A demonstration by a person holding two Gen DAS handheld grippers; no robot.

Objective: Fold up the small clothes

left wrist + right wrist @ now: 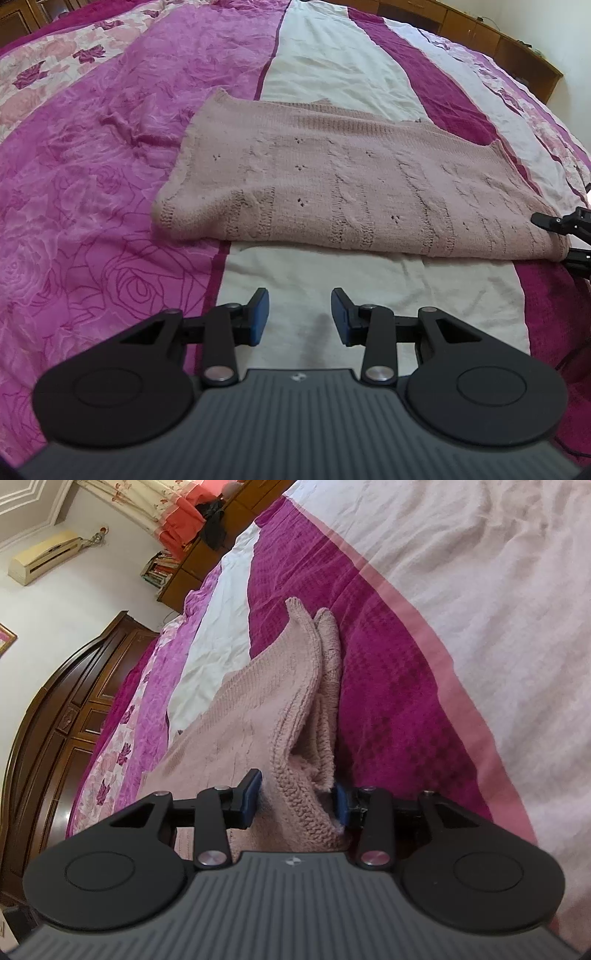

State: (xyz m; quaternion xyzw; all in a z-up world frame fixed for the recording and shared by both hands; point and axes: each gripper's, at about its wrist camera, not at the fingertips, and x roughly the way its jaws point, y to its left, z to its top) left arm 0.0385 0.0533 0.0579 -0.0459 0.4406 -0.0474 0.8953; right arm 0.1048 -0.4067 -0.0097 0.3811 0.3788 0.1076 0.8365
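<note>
A dusty-pink knitted garment point(351, 184) lies folded flat across the bed, spanning the white stripe. My left gripper point(299, 314) hovers open over the white stripe just short of the garment's near fold, with nothing between its blue pads. My right gripper point(554, 238) shows at the garment's right end. In the right wrist view the camera is rolled sideways, and the right gripper point(297, 797) stands open with the thick layered edge of the knitted garment point(258, 709) between its fingers. The layers gape apart slightly there.
The bedspread point(92, 221) has pink rose, magenta and white stripes and is wrinkled. Wooden cabinets point(498, 40) run along the far side of the bed. A dark wooden headboard point(55, 720), a book shelf point(159, 568) and a wall air conditioner point(44, 555) lie beyond the bed.
</note>
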